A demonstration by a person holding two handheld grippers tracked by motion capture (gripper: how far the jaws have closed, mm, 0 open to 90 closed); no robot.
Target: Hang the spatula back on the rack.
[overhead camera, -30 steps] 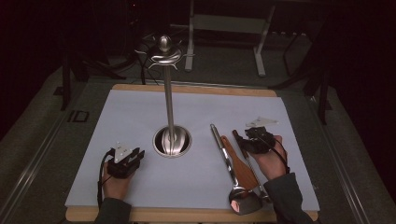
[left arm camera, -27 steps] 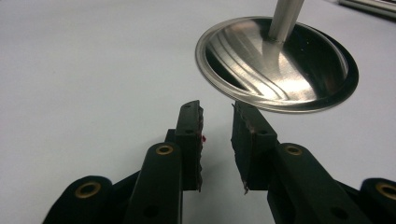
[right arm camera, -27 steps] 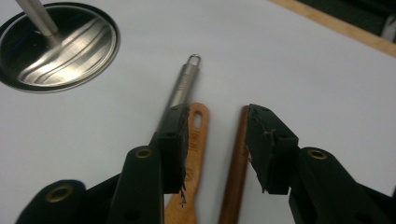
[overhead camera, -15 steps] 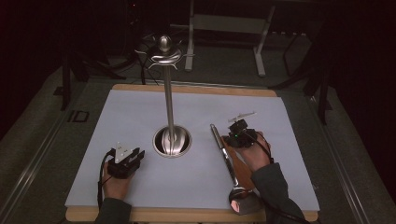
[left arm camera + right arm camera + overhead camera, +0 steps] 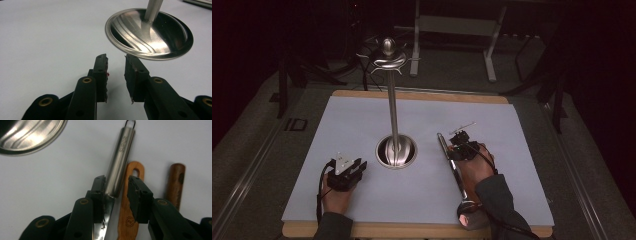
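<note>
right gripper (image 5: 115,187): jaws apart, set either side of the steel handle (image 5: 119,162); left jaw touching or just beside it, gap at the right jaw; not clamped.
right gripper, high view (image 5: 458,146): low over the mat, right of the stand base, hand behind it.
steel handle: lies flat on the mat (image 5: 512,150), wire loop at the far end; utensil runs back under the gripper toward the near edge, head (image 5: 467,206) by the sleeve.
wooden handle (image 5: 130,202): flat, just right of the steel one, hole in its end, partly under the right jaw.
dark handle (image 5: 175,182): flat, further right, apart from the jaws.
left gripper (image 5: 116,75): jaws partly open, nothing between them, just above bare mat.
left gripper, high view (image 5: 346,170): near-left of the mat, well apart from the utensils.
stand base (image 5: 150,32): shallow steel dish, pole rising from its middle, nothing else in it; just ahead of the left jaws.
stand top (image 5: 388,59): hooks, nothing hanging that can be seen.
</note>
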